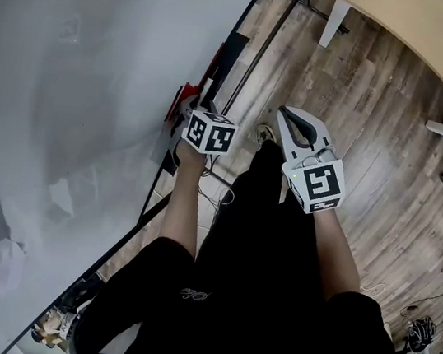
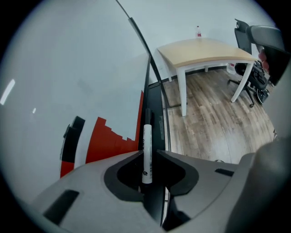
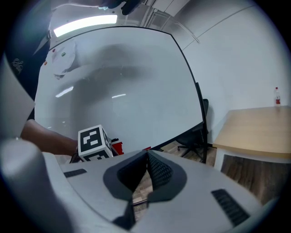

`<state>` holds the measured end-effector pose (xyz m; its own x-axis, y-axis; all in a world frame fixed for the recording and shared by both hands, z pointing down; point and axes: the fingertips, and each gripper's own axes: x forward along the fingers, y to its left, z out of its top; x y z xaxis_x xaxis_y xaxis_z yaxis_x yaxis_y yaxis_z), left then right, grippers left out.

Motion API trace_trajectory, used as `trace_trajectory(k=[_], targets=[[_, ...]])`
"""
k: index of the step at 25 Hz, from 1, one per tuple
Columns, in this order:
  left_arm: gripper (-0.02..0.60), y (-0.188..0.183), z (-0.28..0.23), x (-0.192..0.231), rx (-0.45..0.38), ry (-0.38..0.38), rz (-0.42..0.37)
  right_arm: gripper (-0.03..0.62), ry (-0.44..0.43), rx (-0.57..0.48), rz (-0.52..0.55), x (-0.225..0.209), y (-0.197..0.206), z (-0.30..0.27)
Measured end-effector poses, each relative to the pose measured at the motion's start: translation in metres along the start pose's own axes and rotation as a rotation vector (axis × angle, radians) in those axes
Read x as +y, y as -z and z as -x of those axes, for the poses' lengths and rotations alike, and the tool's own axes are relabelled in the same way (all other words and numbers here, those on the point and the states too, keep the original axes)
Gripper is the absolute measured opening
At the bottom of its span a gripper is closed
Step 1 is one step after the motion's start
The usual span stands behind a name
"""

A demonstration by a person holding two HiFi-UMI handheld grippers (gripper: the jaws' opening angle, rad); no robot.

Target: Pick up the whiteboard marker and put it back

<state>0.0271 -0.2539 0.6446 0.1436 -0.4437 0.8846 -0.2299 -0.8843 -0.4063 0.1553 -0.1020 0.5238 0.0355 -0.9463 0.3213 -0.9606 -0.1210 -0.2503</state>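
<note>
Left gripper view shows the one whiteboard marker (image 2: 147, 145), which seems to lie along the black tray (image 2: 157, 120) at the lower edge of the single whiteboard (image 2: 68, 68). There are two grippers. The left gripper (image 2: 149, 152) has its fingers spread on both sides of the marker, not pinching it. The right gripper (image 3: 147, 154) has its fingers pressed together on nothing. The risk I see is that a finger bumps the marker sideways and it rolls off the narrow tray to the floor.

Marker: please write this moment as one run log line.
left gripper: open, around marker | marker: lying on tray | right gripper: shut, empty
</note>
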Motion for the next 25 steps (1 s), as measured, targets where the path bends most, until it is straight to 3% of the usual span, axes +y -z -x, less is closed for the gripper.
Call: trace_trajectory(k=[12, 19, 25], targets=[[0.064, -0.019, -0.006, -0.008, 0.008, 0.143, 0.042, 0.002, 0.02, -0.004, -0.015, -0.006, 0.003, 0.002], [0.063, -0.021, -0.003, -0.011, -0.048, 0.168, 0.034, 0.002, 0.022, -0.007, -0.023, -0.012, 0.003, 0.008], [0.063, -0.018, 0.0, -0.014, -0.072, 0.203, 0.081, 0.001, 0.018, -0.003, -0.019, -0.016, 0.005, 0.009]])
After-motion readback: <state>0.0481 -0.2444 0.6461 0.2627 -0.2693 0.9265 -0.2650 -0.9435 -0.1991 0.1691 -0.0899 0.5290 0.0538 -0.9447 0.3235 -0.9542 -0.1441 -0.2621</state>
